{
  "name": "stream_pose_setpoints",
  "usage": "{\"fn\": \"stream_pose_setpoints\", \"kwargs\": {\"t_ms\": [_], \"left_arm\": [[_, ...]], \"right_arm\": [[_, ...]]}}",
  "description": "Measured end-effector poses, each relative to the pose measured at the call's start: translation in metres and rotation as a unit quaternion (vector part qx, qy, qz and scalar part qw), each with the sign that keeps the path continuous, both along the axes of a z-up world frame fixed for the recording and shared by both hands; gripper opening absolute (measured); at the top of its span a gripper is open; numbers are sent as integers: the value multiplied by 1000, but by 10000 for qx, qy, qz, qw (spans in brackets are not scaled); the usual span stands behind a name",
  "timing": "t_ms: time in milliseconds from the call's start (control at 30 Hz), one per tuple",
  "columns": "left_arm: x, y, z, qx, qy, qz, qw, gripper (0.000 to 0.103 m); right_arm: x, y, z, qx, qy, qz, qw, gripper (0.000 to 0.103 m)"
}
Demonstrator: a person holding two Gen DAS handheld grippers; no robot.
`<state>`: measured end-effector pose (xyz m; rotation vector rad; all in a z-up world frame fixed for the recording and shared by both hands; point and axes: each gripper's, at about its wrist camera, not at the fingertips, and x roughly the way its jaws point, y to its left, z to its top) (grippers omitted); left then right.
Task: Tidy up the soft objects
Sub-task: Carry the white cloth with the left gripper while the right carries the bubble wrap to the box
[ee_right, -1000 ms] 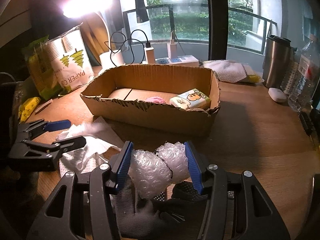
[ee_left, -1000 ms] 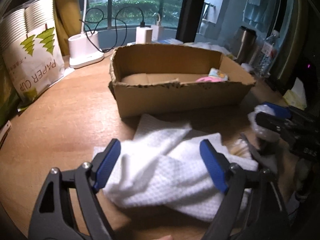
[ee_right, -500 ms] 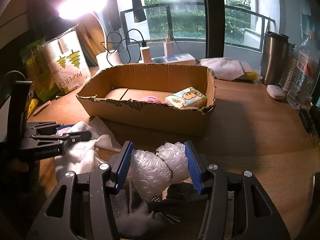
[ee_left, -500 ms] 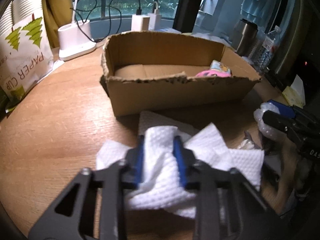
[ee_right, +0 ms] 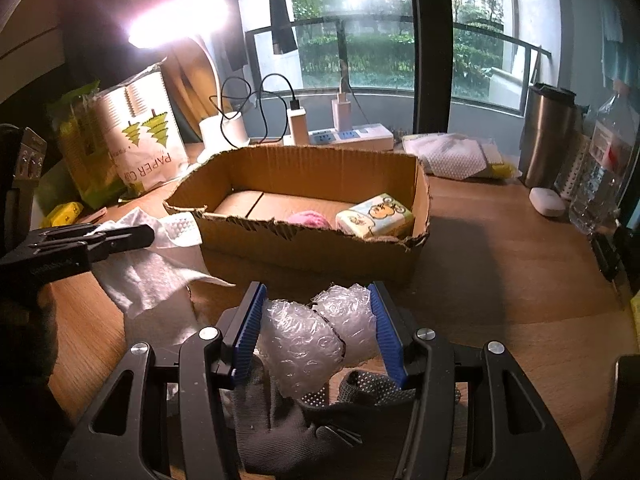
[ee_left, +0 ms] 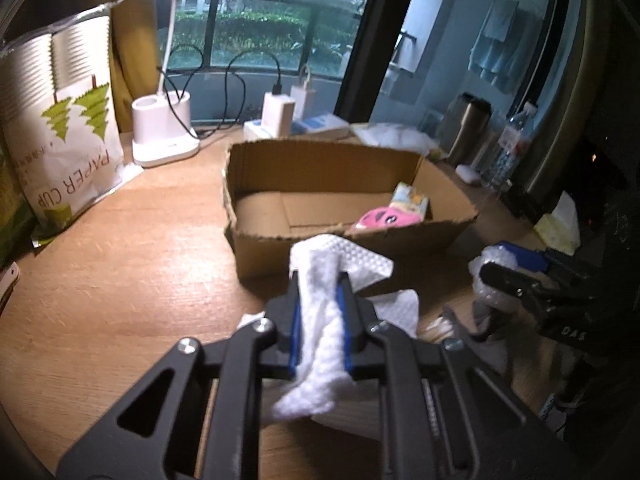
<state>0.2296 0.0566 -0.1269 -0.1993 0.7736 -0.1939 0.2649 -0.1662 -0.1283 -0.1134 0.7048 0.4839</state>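
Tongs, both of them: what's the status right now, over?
Left tongs shut on white cloth. Right tongs shut on bubble wrap. Cardboard box ahead, path open.

Box: I see the cardboard box (ee_right: 304, 216) mid-counter (ee_right: 500, 280), power strip (ee_right: 352, 136) behind it.
In box: tissue pack (ee_right: 374, 216) at right end, plush toy (ee_right: 309, 218) just left of it.
Left of box: paper cup bag (ee_right: 140, 140), lamp base (ee_left: 164, 132).
Before box: cloth (ee_left: 324, 320) at left, bubble wrap (ee_right: 316, 332) at right over a glove (ee_right: 288, 424).
Far right: tumbler (ee_right: 550, 132), bottle (ee_right: 604, 164).
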Motion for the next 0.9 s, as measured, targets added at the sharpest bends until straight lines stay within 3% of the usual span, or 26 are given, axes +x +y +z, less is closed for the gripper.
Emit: {"fn": "stream_pose_setpoints", "kwargs": {"t_ms": [500,900], "left_arm": [[-10,16,45,-92,-621,250,9977,15],[-3,19,75,78,-1281,613,9898,15]], "right_arm": [[-1,2,29,-20,-316,60,9995,55],[11,9,50,-25,-592,281,9978,55]]}}
